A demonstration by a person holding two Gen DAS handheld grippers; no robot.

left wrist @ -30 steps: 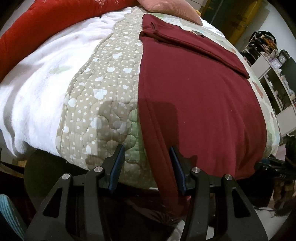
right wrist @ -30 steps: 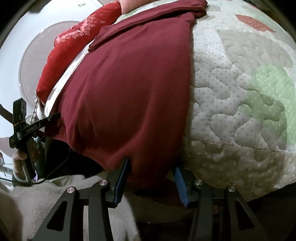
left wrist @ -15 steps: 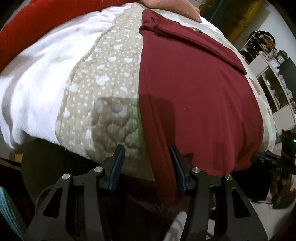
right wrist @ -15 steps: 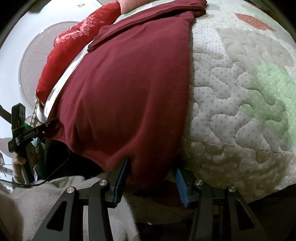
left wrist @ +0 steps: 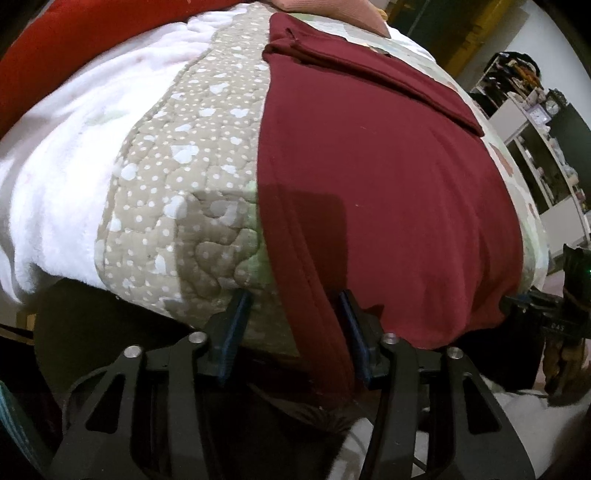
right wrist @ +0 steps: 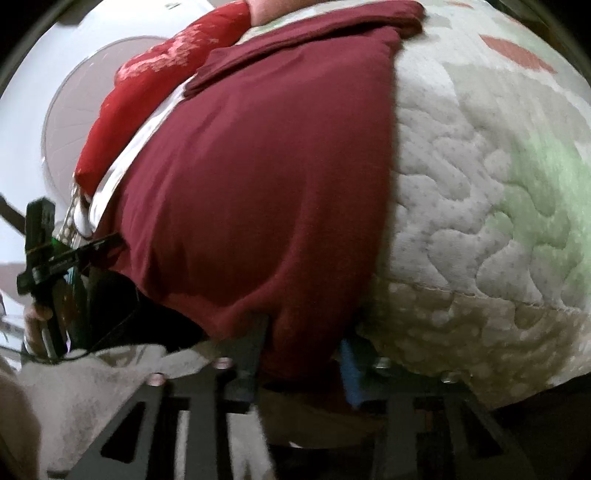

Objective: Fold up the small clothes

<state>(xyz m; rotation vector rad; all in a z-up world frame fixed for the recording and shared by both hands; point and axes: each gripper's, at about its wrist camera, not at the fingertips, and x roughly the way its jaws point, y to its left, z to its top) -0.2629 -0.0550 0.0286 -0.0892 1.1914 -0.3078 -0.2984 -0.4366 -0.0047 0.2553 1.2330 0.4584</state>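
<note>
A dark red garment (left wrist: pixel 376 177) lies spread flat on a quilted bed cover (left wrist: pixel 192 173), its near hem hanging over the bed's edge. My left gripper (left wrist: pixel 293 314) is open, its fingers either side of the garment's near left corner. In the right wrist view the same garment (right wrist: pixel 266 177) fills the middle. My right gripper (right wrist: pixel 304 354) is open around its near right corner, which hangs between the fingers. The far end of the garment is folded into a band (left wrist: pixel 369 59).
A white fleece blanket (left wrist: pixel 66 155) and a red cushion (left wrist: pixel 74 40) lie left of the quilt. A pink pillow (left wrist: pixel 332 11) sits at the bed's far end. Shelves (left wrist: pixel 535 140) stand at the right. The quilt (right wrist: pixel 480 184) extends right of the garment.
Both grippers have moved slightly closer to the bed's edge. The garment's hem sits a little deeper between the fingers. The jaws have stayed open.
</note>
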